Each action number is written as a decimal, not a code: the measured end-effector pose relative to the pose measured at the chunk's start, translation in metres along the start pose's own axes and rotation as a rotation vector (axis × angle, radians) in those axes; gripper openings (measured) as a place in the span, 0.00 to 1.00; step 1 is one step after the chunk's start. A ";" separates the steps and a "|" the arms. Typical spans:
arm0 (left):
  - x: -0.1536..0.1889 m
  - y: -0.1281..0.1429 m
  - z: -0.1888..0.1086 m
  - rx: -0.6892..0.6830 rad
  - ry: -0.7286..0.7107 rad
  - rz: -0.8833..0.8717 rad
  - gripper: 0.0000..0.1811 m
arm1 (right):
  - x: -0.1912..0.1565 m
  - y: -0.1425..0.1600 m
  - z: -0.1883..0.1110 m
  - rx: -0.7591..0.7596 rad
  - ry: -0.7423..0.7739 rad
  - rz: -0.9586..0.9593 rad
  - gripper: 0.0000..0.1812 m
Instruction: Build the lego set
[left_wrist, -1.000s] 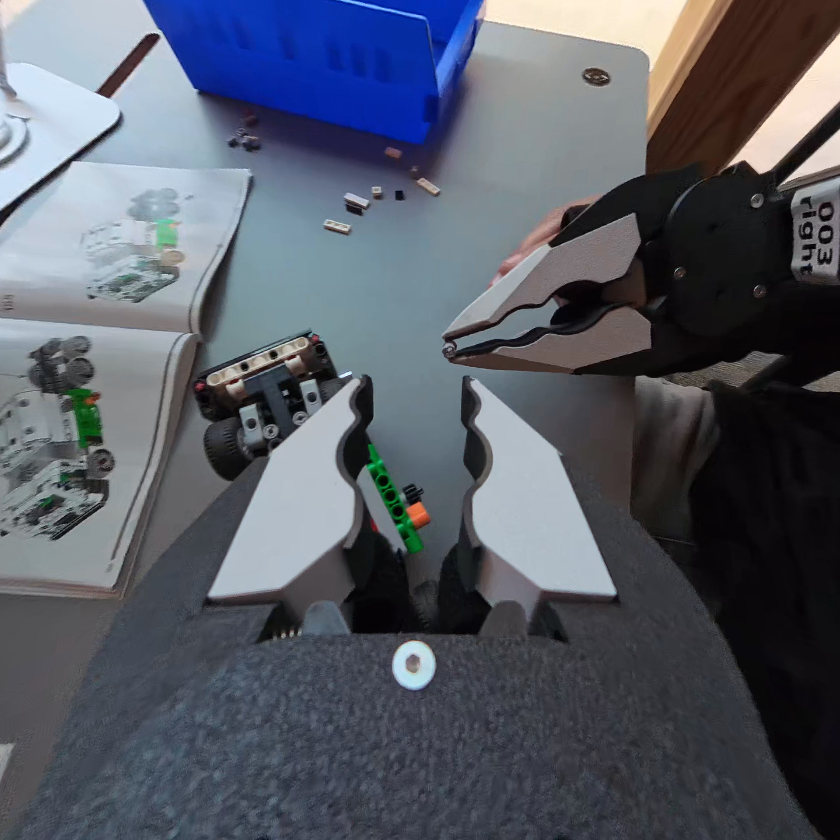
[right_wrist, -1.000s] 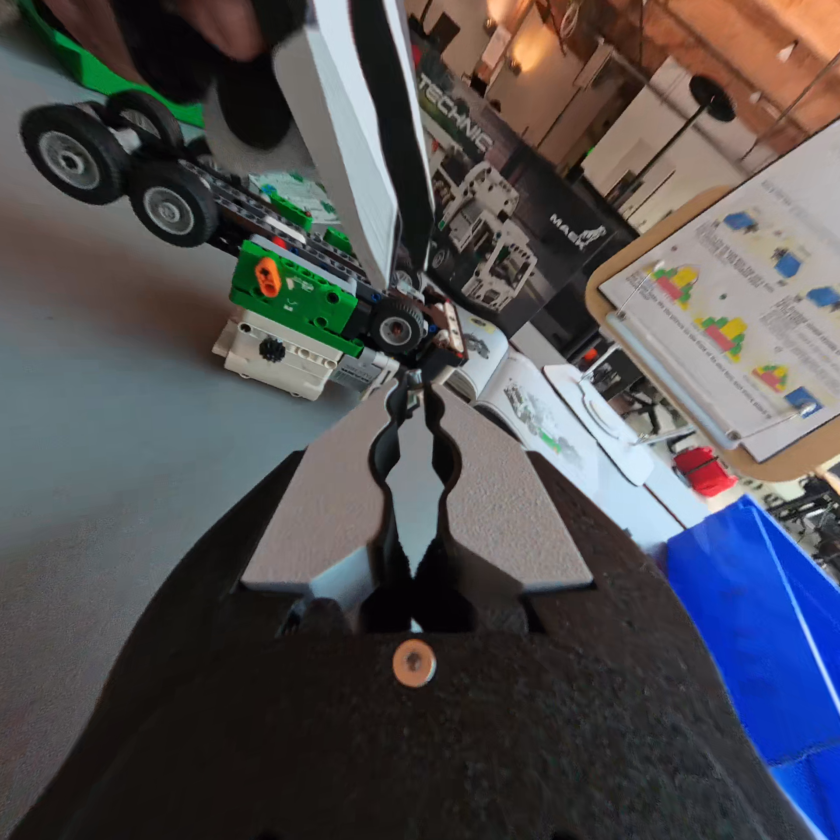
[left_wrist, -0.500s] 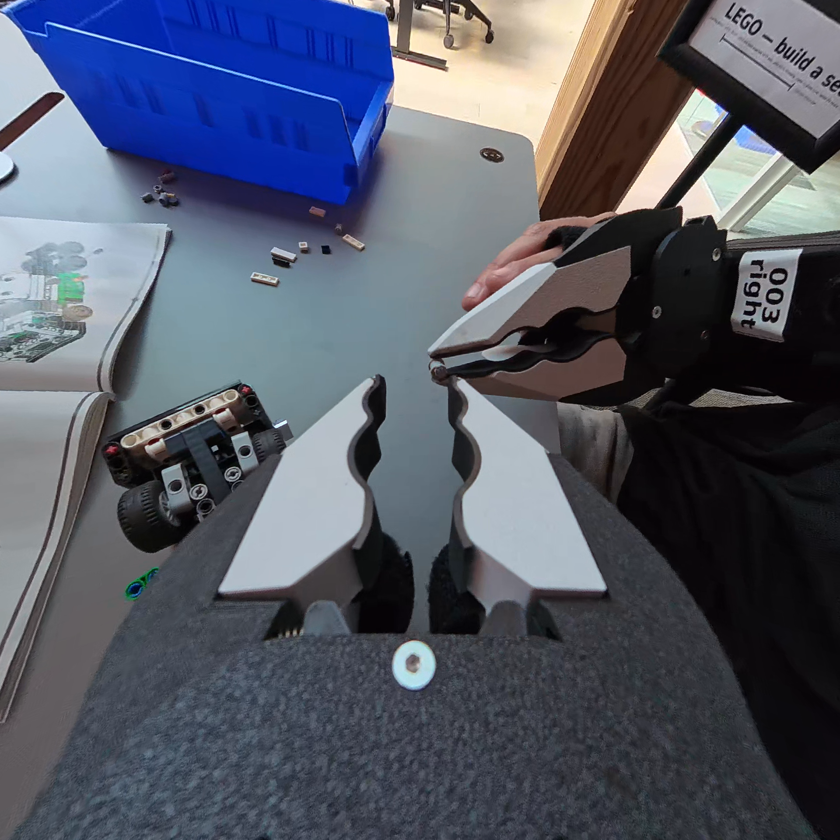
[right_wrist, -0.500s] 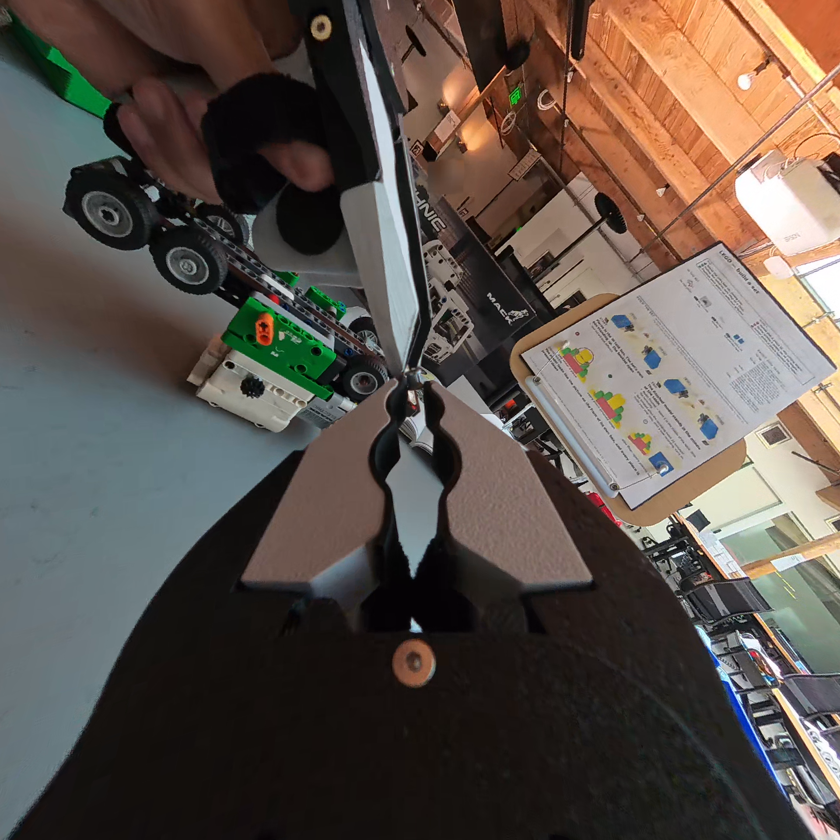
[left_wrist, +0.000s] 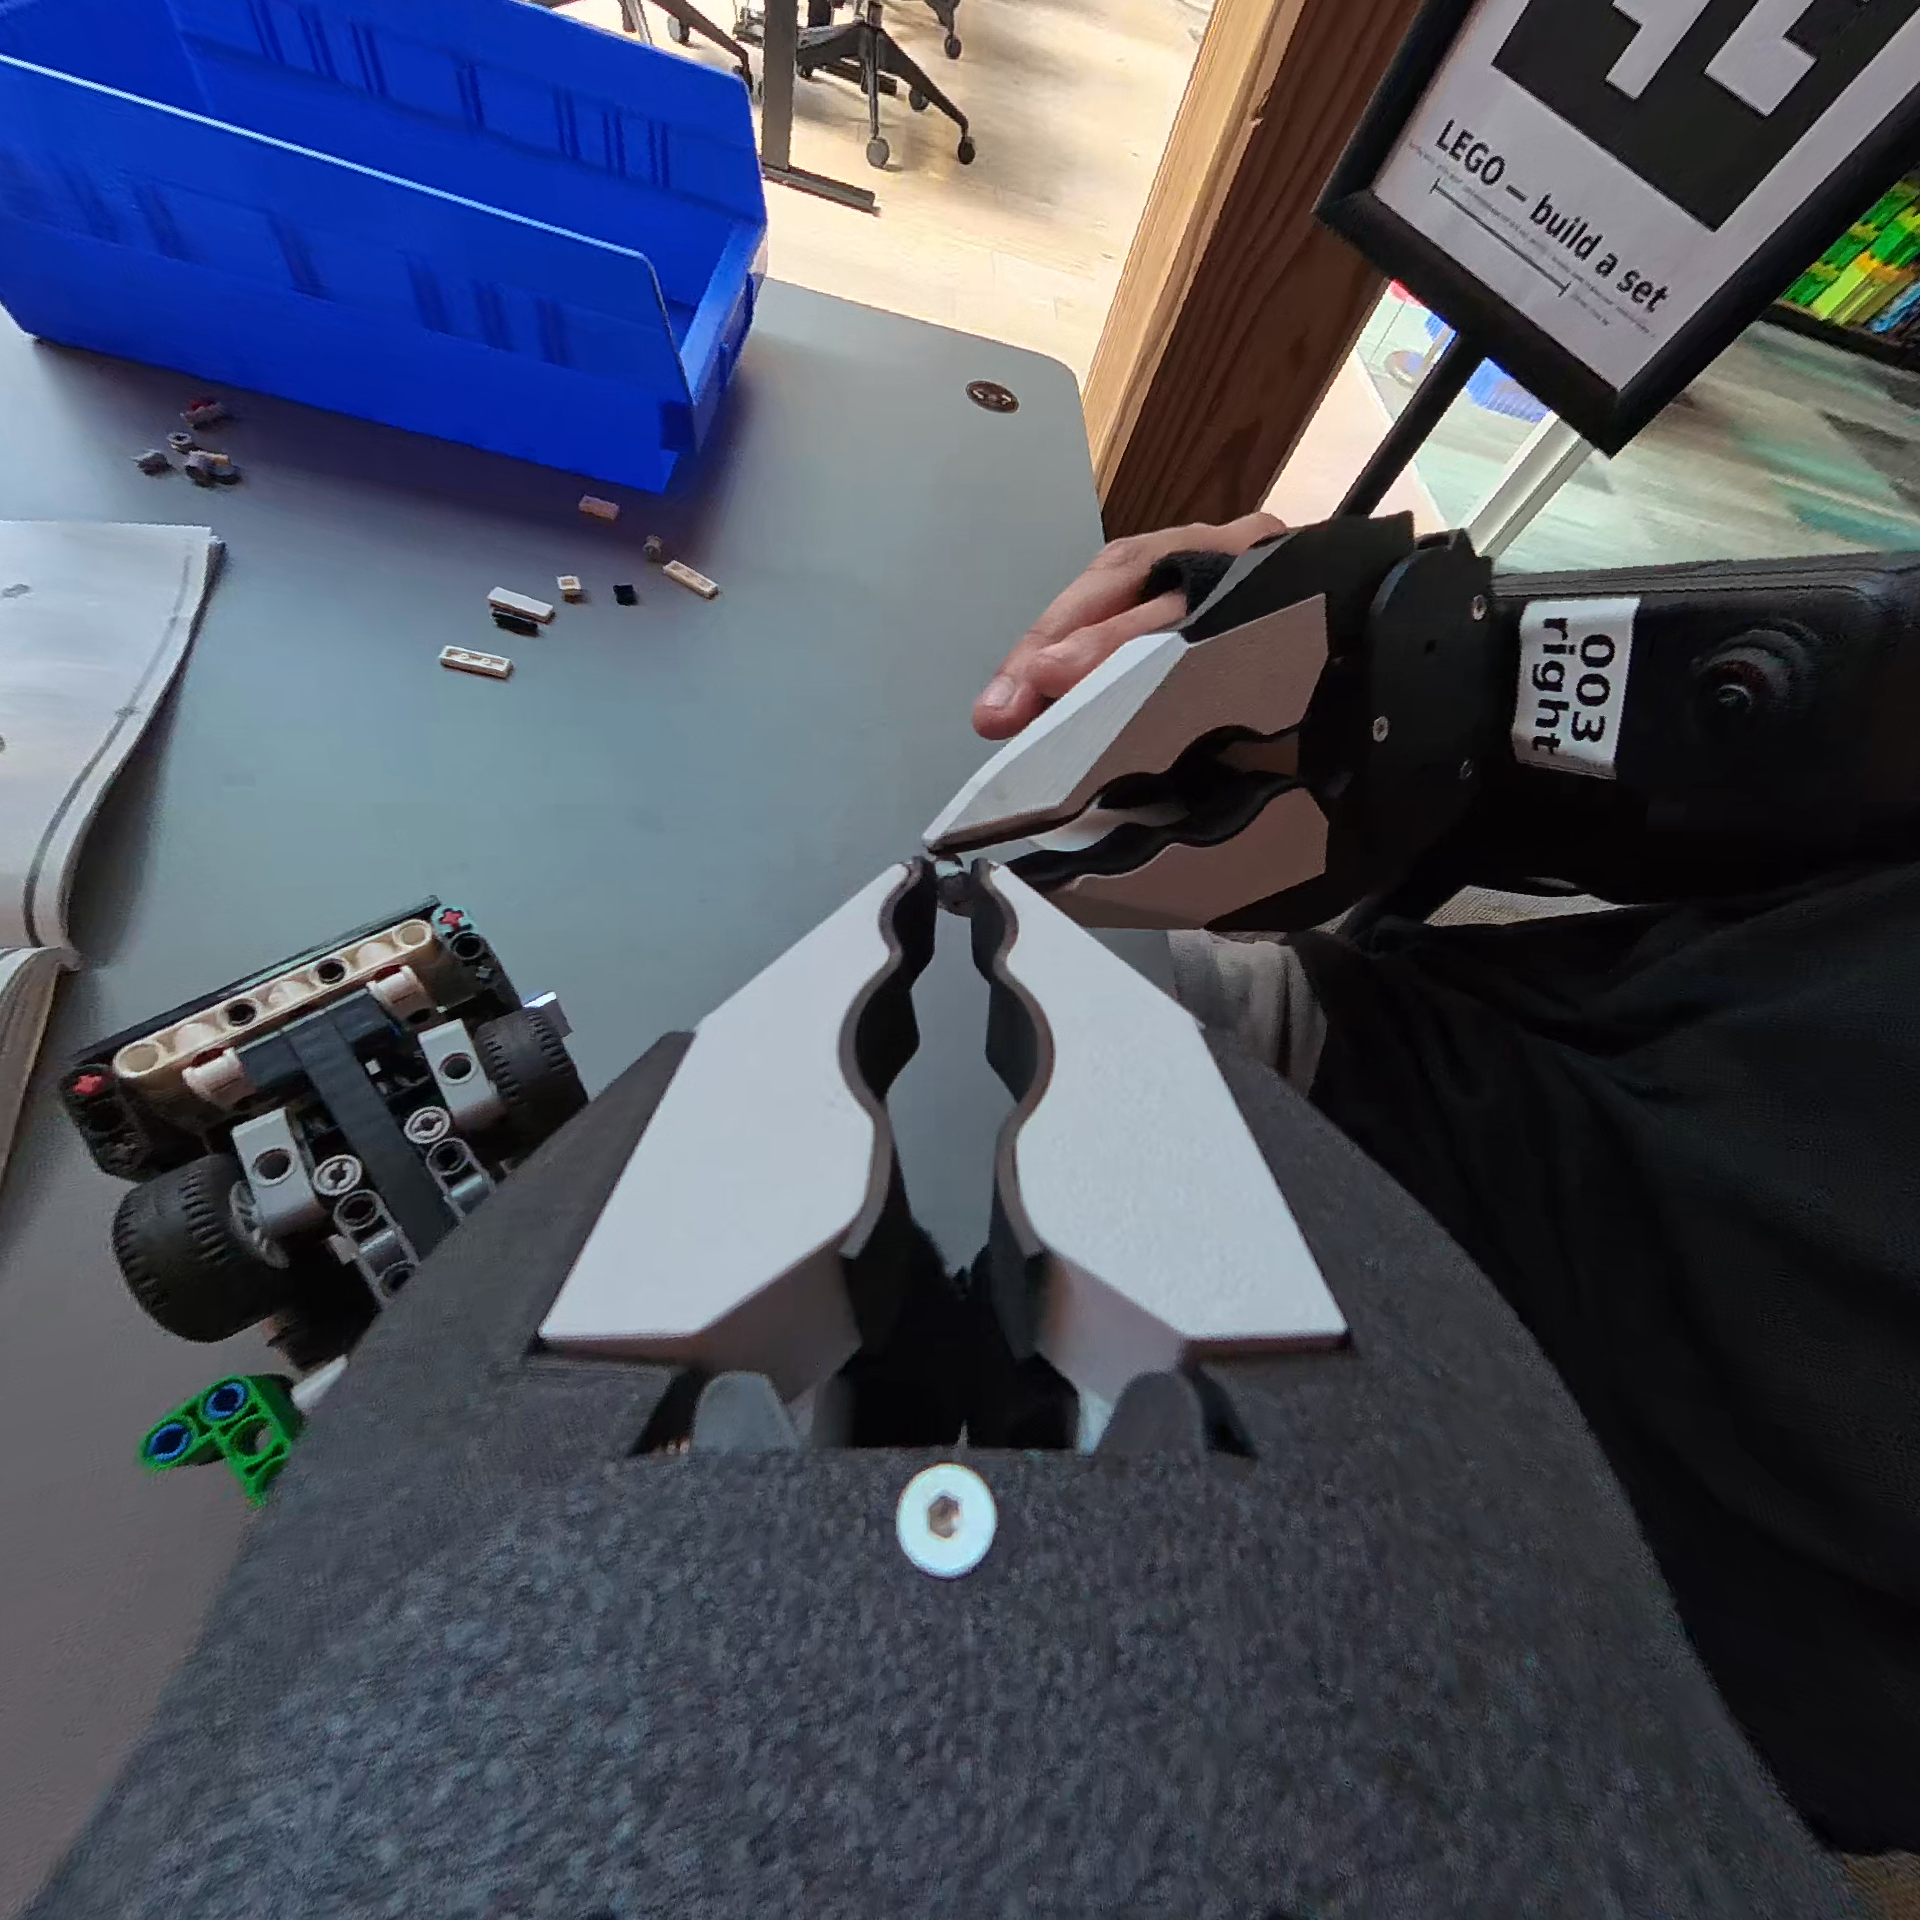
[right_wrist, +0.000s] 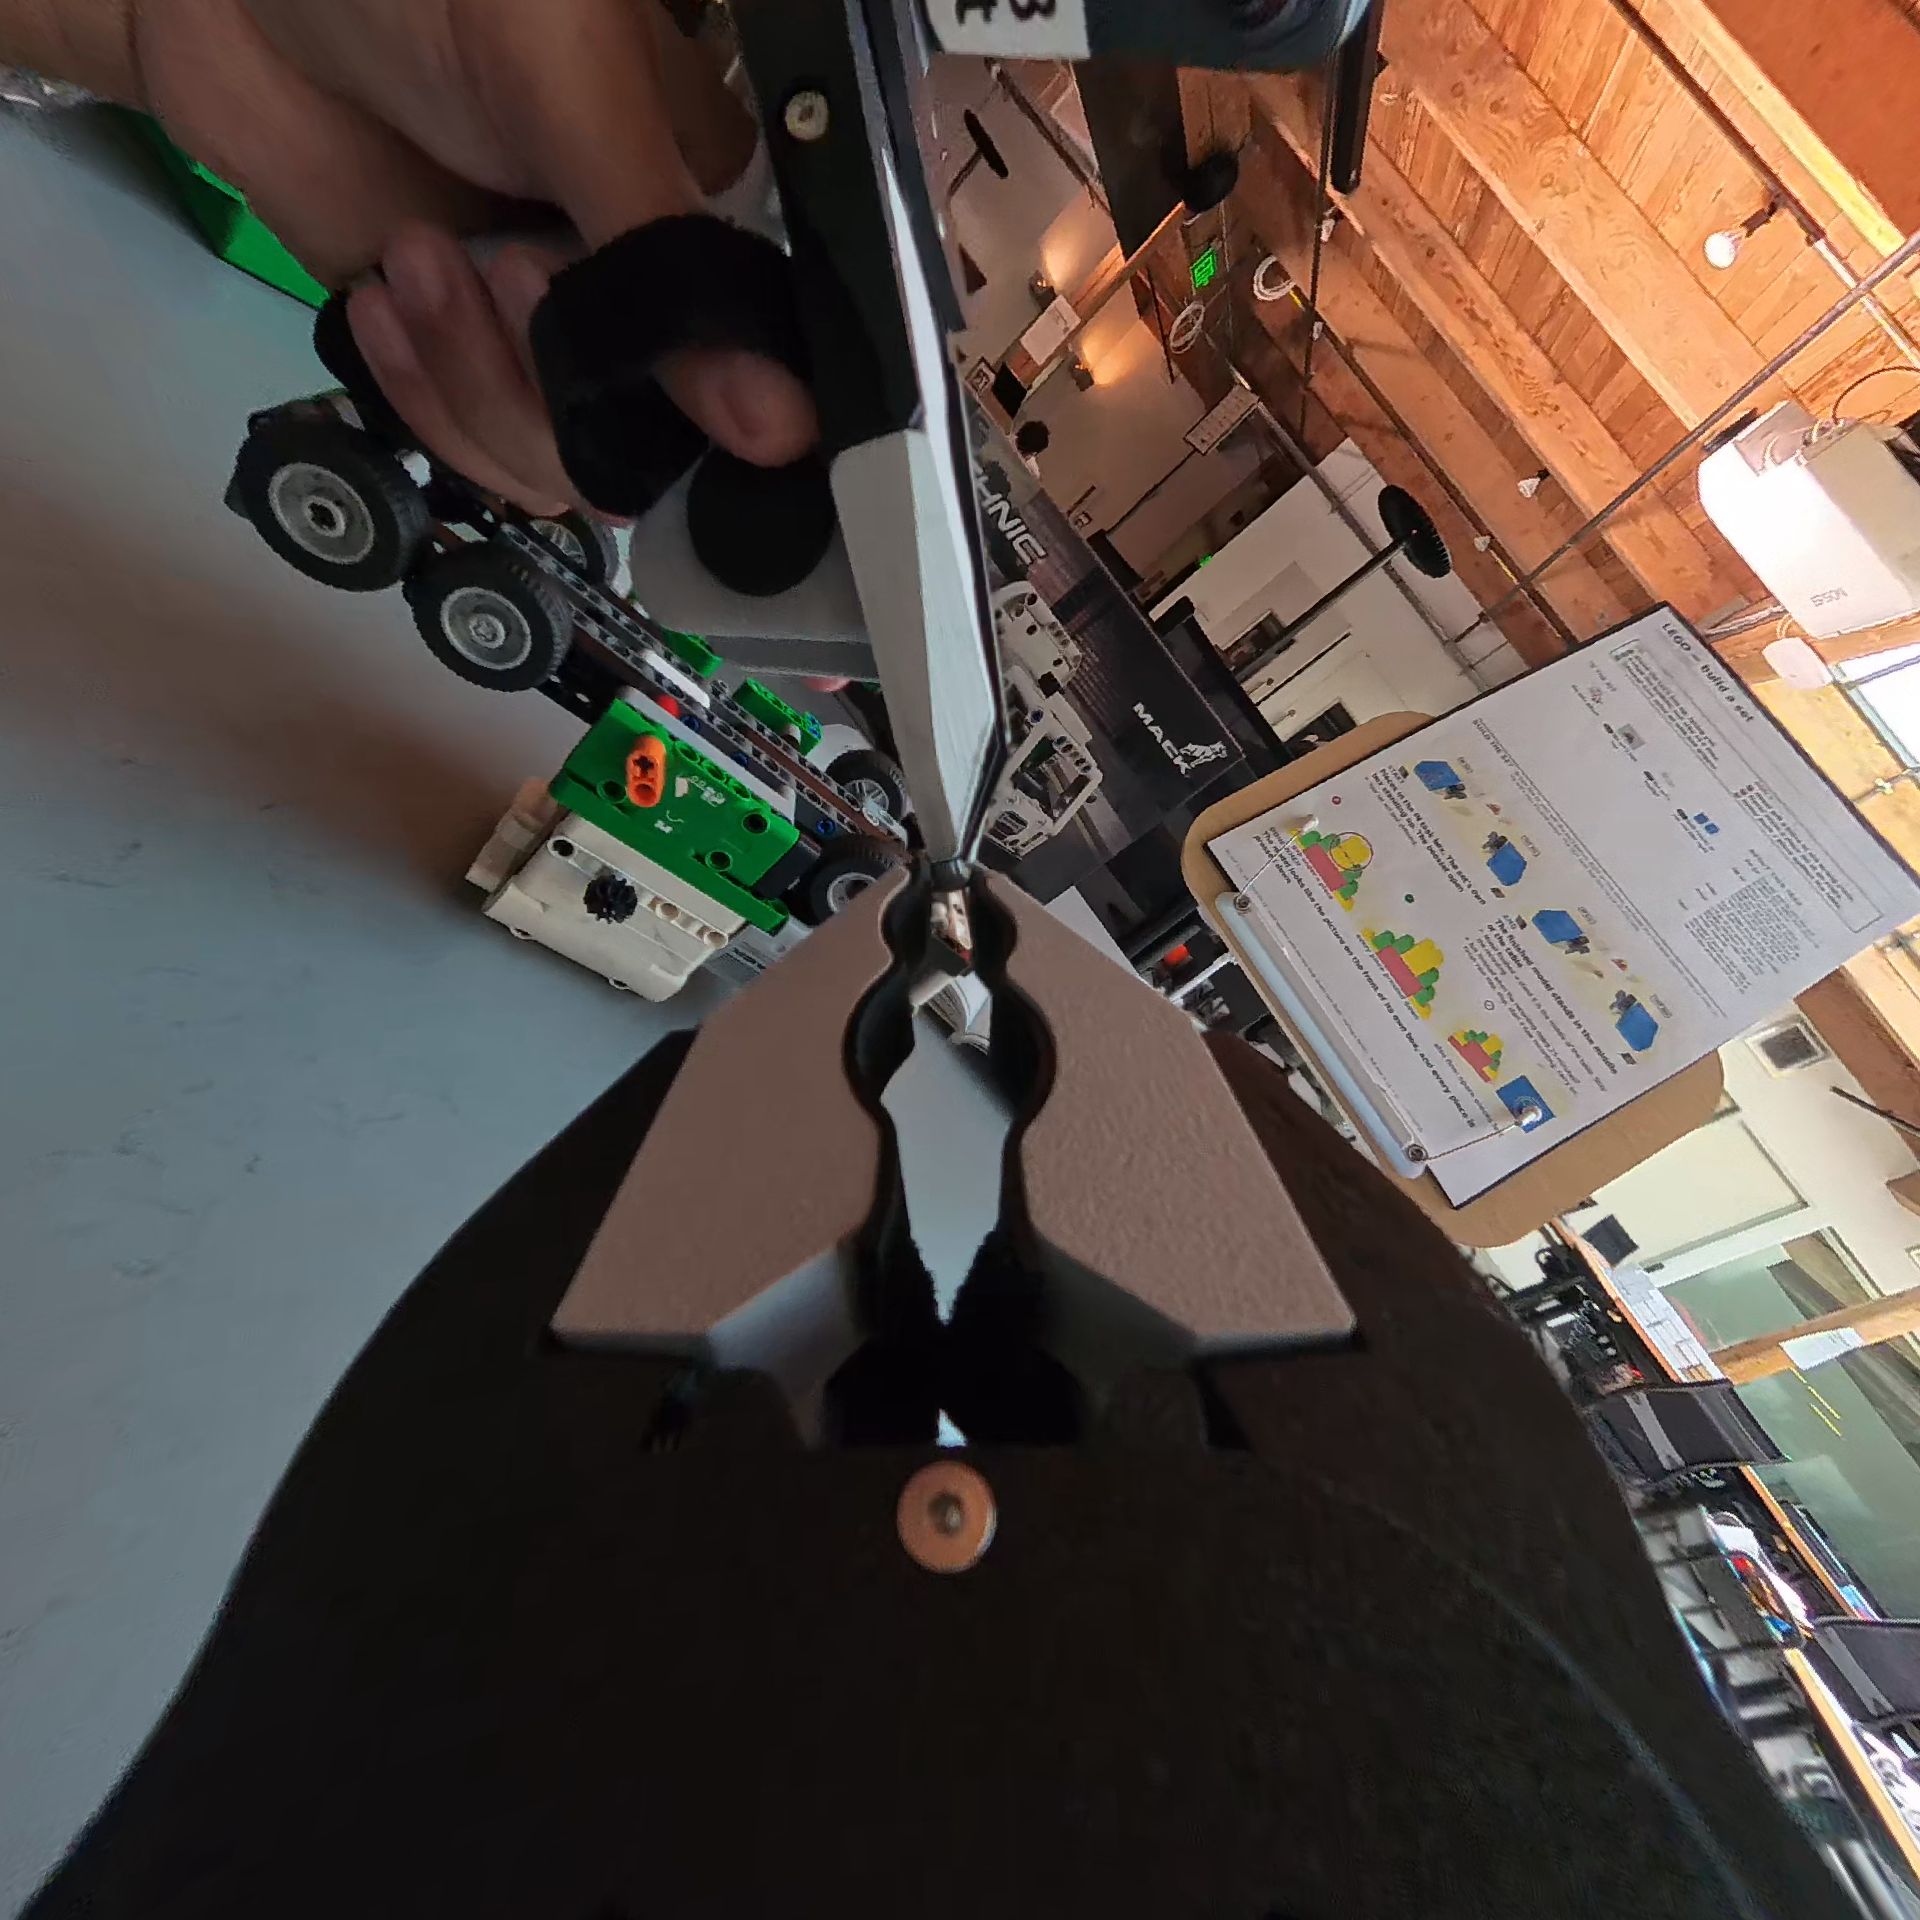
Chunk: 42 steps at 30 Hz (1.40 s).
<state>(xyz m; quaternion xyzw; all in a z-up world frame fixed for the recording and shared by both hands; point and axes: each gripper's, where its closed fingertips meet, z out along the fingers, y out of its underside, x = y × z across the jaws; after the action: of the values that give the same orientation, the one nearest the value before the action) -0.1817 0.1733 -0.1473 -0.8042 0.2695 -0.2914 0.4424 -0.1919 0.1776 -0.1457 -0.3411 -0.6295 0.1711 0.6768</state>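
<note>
Your left gripper (left_wrist: 951, 883) is nearly closed, its tips pinching a small dark grey piece (left_wrist: 953, 891) held up above the table (left_wrist: 644, 790). Your right gripper (left_wrist: 971, 847) comes in from the right, its tips meeting the left ones at that same piece; its jaws are drawn close too, gripping the piece from its own side. In the right wrist view the piece (right_wrist: 948, 878) sits at the tips of the right gripper (right_wrist: 945, 894), with the left gripper's narrow edge reaching down to it from above. You cannot tell the piece's exact shape; it is too small.

Both grippers have flat, matte grey fingers (left_wrist: 758, 1122) with wavy black inner edges, set in rough black housings. Your hand (right_wrist: 499, 270) wraps the left gripper's handle.

The truck (left_wrist: 312, 1101), a studded frame of black, grey and tan beams on rubber tyres, lies on the smooth dark table left of the left gripper, well apart from the tips. A green beam (left_wrist: 223, 1434) pokes out beside it. From the right wrist view the truck (right_wrist: 644, 831) shows green and white blocks and an orange pin.

The blue bin (left_wrist: 416, 260), hard ribbed plastic, stands at the table's far side; its contents are hidden. Loose pieces (left_wrist: 520, 613) lie scattered before it. An open booklet (left_wrist: 94, 665) lies at the left edge.
</note>
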 end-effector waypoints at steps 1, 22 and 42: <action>0.002 -0.001 -0.002 0.008 0.023 -0.017 0.03 | 0.000 -0.003 -0.001 0.017 -0.009 0.013 0.03; 0.050 -0.024 -0.023 0.161 0.535 -0.341 0.02 | 0.012 -0.048 -0.034 0.237 -0.053 -0.181 0.05; -0.032 -0.025 -0.030 0.181 -0.095 -0.102 0.22 | 0.002 0.003 0.001 -0.041 -0.120 0.004 0.03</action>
<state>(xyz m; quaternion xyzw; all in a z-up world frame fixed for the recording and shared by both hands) -0.2208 0.1905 -0.1195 -0.7865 0.1792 -0.2982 0.5102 -0.1920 0.1816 -0.1462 -0.3452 -0.6718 0.1796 0.6303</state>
